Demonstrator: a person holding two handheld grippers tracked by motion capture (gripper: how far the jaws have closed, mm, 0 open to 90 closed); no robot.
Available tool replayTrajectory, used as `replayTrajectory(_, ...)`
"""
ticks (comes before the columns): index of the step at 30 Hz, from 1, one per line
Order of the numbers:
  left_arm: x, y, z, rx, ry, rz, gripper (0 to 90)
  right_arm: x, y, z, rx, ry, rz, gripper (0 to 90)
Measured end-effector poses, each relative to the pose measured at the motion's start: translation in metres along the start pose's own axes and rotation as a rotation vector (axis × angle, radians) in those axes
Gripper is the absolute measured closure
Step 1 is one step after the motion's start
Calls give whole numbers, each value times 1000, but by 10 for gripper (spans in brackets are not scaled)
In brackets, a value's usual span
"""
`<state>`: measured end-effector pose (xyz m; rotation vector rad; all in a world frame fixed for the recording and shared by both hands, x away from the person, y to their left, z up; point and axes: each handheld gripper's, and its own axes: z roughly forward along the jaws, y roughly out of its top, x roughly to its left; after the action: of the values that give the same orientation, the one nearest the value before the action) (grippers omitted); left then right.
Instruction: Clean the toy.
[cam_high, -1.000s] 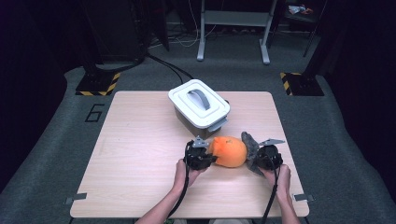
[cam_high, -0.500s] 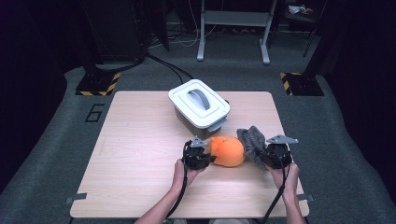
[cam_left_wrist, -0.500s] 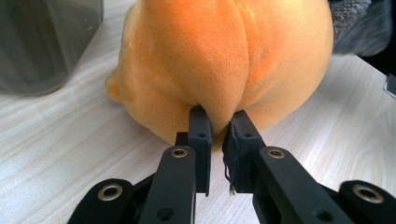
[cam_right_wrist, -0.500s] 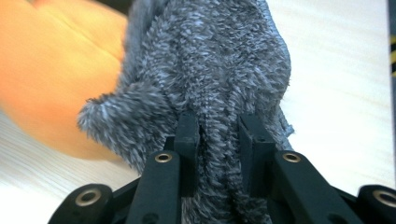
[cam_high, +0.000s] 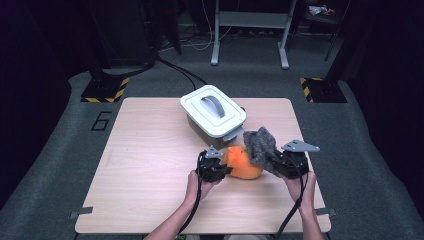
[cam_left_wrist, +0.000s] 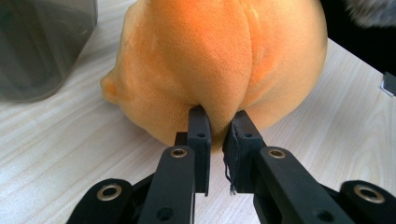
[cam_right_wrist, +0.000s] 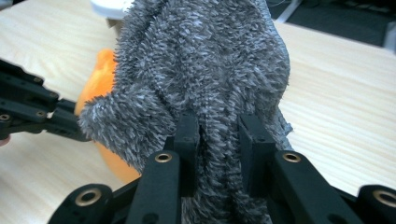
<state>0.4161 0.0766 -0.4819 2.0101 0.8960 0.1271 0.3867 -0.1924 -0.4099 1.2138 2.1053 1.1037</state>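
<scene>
A lidded container sits on the table toward the far side, near the middle. Nearer, slightly right, a plush toy lies on the table. A fuzzy cloth hangs just right of the toy, lifted above the tabletop.

orange plush on table, pinched at edge; grey fuzzy cloth lifted beside it.
</scene>
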Motion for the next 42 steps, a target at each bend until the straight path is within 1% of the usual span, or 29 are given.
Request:
replayTrajectory(1,0,0,0,0,0,1,804,2,0,5,25,0,-9,715)
replayTrajectory(3,1,0,0,-4,1,3,796,5,-2,15,55,1,-18,716)
replayTrajectory(5,1,-1,0,-6,-3,2,768,6,-5,23,79,-13,-34,716)
replayTrajectory(6,2,-2,0,-14,0,8,751,6,-6,25,82,-17,-28,716)
replayTrajectory(7,2,-2,0,-10,4,15,720,5,-7,26,72,-13,-21,716)
replayTrajectory(8,2,-2,0,-9,4,14,675,4,-7,26,76,-14,-12,716)
replayTrajectory(9,2,-2,-1,-8,11,11,647,3,-7,26,76,-19,-16,716)
replayTrajectory(10,1,-2,-1,-4,20,19,613,3,-7,26,76,-15,-15,716)
replayTrajectory(11,1,-3,-1,-7,19,22,581,3,-7,26,79,-16,-17,716)
replayTrajectory(13,0,-3,-2,-8,33,36,537,3,-7,26,80,-21,-15,716)
replayTrajectory(15,0,-6,-2,-1,43,40,495,3,-6,27,78,-24,-14,717)
replayTrajectory(17,0,-8,-1,10,57,45,483,2,-6,27,80,-24,-13,717)
replayTrajectory(18,1,-9,-1,18,58,40,472,2,-6,27,81,-26,-5,716)
replayTrajectory(19,1,-9,0,19,59,44,463,2,-6,27,88,-32,-6,716)
replayTrajectory(21,0,-10,0,20,76,65,451,1,-6,28,85,-31,-4,716)
replayTrajectory(22,-1,-10,1,21,74,72,443,1,-6,28,84,-31,-4,716)
replayTrajectory(24,-4,-9,2,25,90,96,433,0,-6,28,85,-30,-7,716)
replayTrajectory(25,-6,-9,4,28,91,106,432,0,-6,28,86,-30,-6,716)
replayTrajectory(26,-8,-9,6,36,102,122,431,0,-7,29,85,-32,-3,717)
replayTrajectory(27,-10,-8,8,47,117,144,432,0,-7,28,87,-29,-7,717)
replayTrajectory(29,-13,-8,12,51,132,169,441,1,-7,28,86,-30,-4,717)
replayTrajectory(31,-15,-8,14,61,150,201,490,0,-8,28,85,-28,1,717)
replayTrajectory(33,-16,-8,15,58,159,205,570,0,-9,28,84,-28,3,716)
replayTrajectory(34,-17,-7,15,58,161,208,607,-1,-9,27,82,-28,-3,716)
replayTrajectory(36,-16,-7,15,55,161,208,698,0,-10,26,80,-30,5,716)
replayTrajectory(37,-16,-7,15,55,153,202,734,-1,-10,25,79,-32,-1,716)
replayTrajectory(39,-16,-6,14,56,150,199,777,-2,-11,24,69,-27,4,716)
replayTrajectory(41,-15,-5,12,51,132,185,797,-2,-11,21,60,-27,10,716)
replayTrajectory(42,-15,-3,11,50,124,171,803,-3,-11,20,58,-30,11,716)
